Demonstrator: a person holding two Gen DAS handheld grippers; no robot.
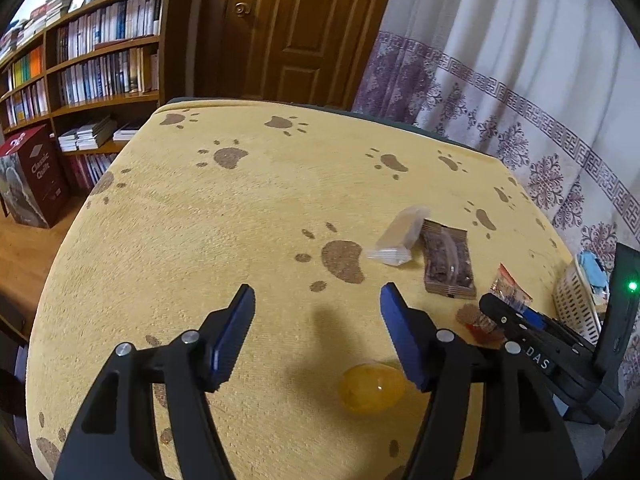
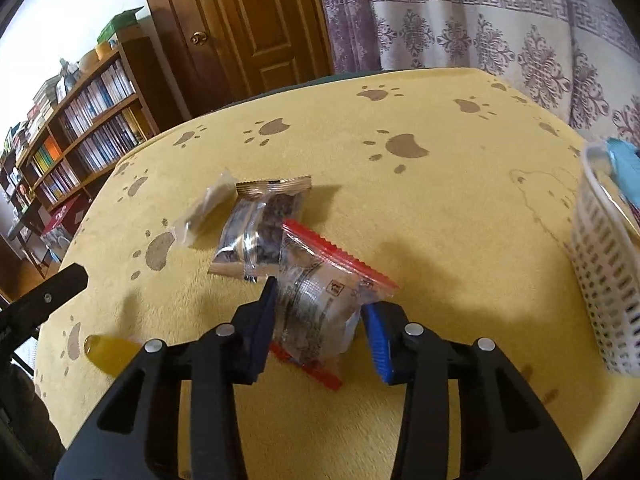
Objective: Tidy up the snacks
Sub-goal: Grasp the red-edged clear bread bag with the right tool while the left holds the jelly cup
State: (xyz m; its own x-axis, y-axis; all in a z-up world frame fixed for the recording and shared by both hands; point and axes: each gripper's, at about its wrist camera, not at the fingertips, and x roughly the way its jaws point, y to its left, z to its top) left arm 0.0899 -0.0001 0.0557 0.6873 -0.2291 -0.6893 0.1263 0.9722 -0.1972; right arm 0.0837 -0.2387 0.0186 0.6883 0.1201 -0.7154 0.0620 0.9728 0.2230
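Note:
On the yellow paw-print cloth (image 1: 240,220) lie several snacks. My left gripper (image 1: 318,292) hangs open over the cloth with nothing between its fingers. A yellow oval snack (image 1: 370,388) lies just under its right finger. My right gripper (image 2: 320,296) has both pads against a clear packet with red edges (image 2: 316,320), which rests on the cloth. Beyond it lie a brown-edged packet of dark pieces (image 2: 260,232) and a clear packet with a pale bar (image 2: 204,210). In the left wrist view the right gripper (image 1: 504,312) shows at the right, by the red-edged packet (image 1: 508,284).
A white slotted basket (image 2: 608,280) with a light blue item (image 2: 624,168) in it stands at the table's right edge. A bookshelf (image 1: 100,60) and a dark red box (image 1: 36,176) stand to the left, a wooden door (image 1: 296,28) and a patterned curtain (image 1: 520,80) behind.

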